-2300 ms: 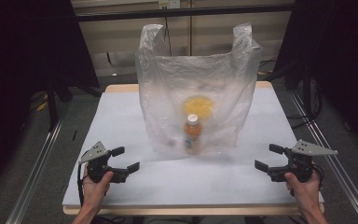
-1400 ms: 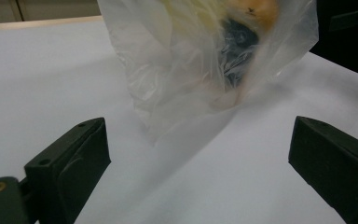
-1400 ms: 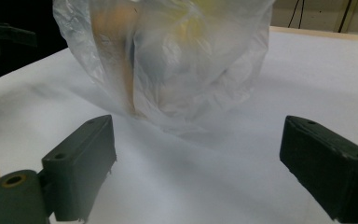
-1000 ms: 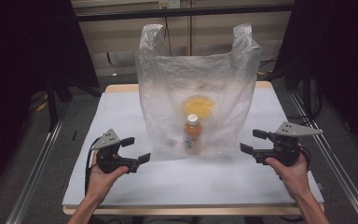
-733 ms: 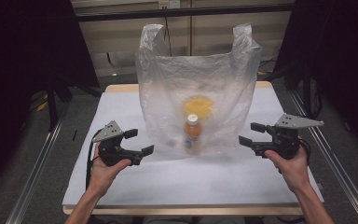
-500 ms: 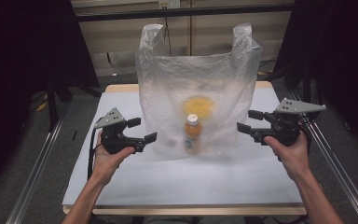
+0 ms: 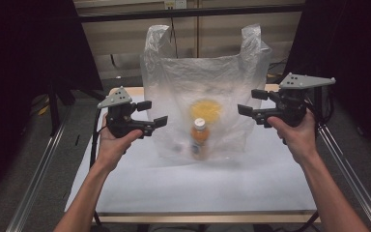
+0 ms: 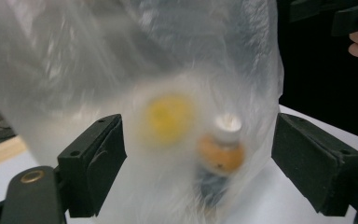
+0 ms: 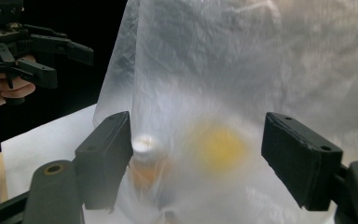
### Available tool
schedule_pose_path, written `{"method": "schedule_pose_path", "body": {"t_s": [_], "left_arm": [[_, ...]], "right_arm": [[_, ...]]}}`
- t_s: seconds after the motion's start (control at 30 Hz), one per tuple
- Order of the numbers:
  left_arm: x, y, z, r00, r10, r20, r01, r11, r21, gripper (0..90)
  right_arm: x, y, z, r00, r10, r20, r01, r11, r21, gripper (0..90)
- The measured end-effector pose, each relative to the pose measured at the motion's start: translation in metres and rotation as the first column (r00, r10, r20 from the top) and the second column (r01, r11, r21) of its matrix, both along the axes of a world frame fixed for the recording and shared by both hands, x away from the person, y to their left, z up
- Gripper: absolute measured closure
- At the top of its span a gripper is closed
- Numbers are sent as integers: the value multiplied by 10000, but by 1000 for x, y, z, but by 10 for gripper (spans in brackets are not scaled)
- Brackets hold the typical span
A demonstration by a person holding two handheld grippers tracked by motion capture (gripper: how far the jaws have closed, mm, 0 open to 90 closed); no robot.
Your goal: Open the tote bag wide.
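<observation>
Claws both higher than before, left claw (image 7: 153, 113) narrowing yet gaping, right claw (image 7: 254, 102) gaping, flanking bag (image 7: 205, 77).

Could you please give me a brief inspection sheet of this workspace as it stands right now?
Surface: white table, bare in front of the bag.
Job's things: translucent plastic bag standing upright, handles up; inside, a bottle with a white cap and a round yellow object.
Clutter: nothing seen.
Grippers: left gripper and right gripper raised either side of the bag, fingers open, nothing held.
Cables: black cable trailing from the left gripper.
Surroundings: dark curtains, metal rails.
</observation>
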State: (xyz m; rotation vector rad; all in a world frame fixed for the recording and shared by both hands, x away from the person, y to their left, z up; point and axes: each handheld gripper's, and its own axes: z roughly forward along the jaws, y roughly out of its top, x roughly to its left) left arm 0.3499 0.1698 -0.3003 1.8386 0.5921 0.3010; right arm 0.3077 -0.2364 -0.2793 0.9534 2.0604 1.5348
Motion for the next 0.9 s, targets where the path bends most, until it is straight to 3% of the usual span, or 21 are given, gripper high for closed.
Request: {"method": "schedule_pose_path", "body": {"t_s": [0.17,0.57,0.9], "left_arm": [[10,-9,13,9993,-364,125,362,9993,114,239],[40,-28,44,9978,-595,285,593,9982,65,229],[59,-38,71,9968,-602,530,618,9977,-293,192]], "right_arm": [[12,7,13,9998,210,55,-209,9997,-133,337],[39,21,38,9998,198,41,-198,9997,-137,313],[59,33,65,9996,102,279,-97,9998,-187,232]]}}
